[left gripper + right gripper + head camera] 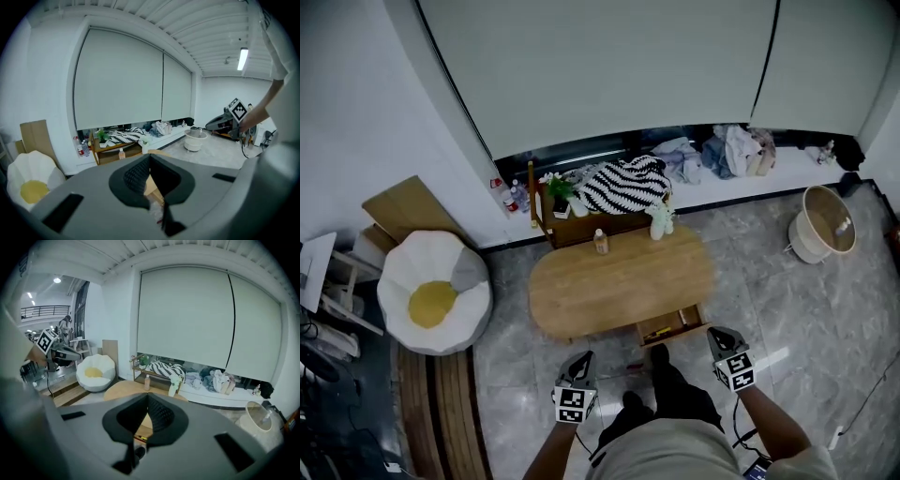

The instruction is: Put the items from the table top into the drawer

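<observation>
**Both bottles stand at the table's far edge, beyond two closed, empty grippers**

In the head view the left gripper (pixel 583 360) and right gripper (pixel 720 336) sit low in the frame, on the near side of the oval table (pixel 581 300), and neither touches it. Each gripper's own view shows its jaws pressed together with nothing between them, so both will have to open before anything can be picked up.

Two things remain on the table top. A small bottle (pixel 601 242) and a pale bottle (pixel 659 222) both stand upright near the far rim, at the upper middle of the frame. The table's long axis runs left to right, so the reach has to go across its short width, up the picture.

The small bottle lies almost straight above the left gripper, which looks the better placed for it. The pale bottle stands between the two grippers' lines, somewhat closer to the right one. The open drawer (pixel 670 325) juts from the near edge, just up and left of the right gripper, so that side probably has the shorter carry.

Only the head view shows the drawer's open top, with something small and yellowish already inside. The right gripper view shows both bottles side on above its closed jaws, the small bottle (pixel 147 382) left of the pale bottle (pixel 173 388), confirming they are upright and apart. The left gripper view shows the small bottle (pixel 121 153) left of its jaws, and the right gripper (pixel 220 123) at right.
</observation>
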The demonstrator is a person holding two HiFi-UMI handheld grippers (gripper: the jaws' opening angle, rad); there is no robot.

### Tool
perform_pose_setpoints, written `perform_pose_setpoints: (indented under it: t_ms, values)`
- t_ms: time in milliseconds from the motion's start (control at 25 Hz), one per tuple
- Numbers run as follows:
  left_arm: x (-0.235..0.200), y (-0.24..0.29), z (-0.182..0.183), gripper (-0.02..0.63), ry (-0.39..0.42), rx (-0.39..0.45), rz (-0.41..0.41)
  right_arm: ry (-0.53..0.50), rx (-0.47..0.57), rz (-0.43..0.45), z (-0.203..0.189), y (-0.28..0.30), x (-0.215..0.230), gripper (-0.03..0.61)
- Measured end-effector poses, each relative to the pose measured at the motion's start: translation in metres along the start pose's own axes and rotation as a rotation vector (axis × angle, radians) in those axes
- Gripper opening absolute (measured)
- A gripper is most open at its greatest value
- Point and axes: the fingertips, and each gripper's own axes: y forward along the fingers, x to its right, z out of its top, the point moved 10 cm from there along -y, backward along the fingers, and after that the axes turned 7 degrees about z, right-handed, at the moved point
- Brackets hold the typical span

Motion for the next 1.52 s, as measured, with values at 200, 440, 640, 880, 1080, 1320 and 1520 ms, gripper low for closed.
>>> perform_pose_setpoints:
  t_ms: [200, 440, 640, 880, 1080, 1320, 1520]
  values:
    - [0.012, -0.015, 0.030, 0.020, 0.057, 0.063, -0.013, 0.002, 0.031, -0.036, 0.002, -0.043, 0.004, 0.020]
    - [0.038, -0.038, 0.068, 0.020, 0.053, 0.145, 0.022, -0.011, 0.104, -0.064, 0.010, -0.095, 0.027, 0.020]
    - [0.062, -0.050, 0.086, 0.020, 0.017, 0.164, 0.077, -0.044, 0.137, -0.066, 0.014, -0.124, 0.055, 0.019]
    - [0.084, -0.053, 0.088, 0.020, -0.017, 0.169, 0.126, -0.040, 0.155, -0.062, 0.012, -0.144, 0.086, 0.018]
    - [0.095, -0.053, 0.090, 0.020, -0.023, 0.163, 0.136, -0.054, 0.152, -0.040, 0.012, -0.148, 0.092, 0.018]
    - [0.100, -0.055, 0.092, 0.020, -0.025, 0.164, 0.147, -0.056, 0.168, -0.038, 0.013, -0.150, 0.096, 0.018]
    - [0.103, -0.053, 0.094, 0.020, -0.026, 0.166, 0.149, -0.058, 0.181, -0.043, 0.017, -0.153, 0.102, 0.018]
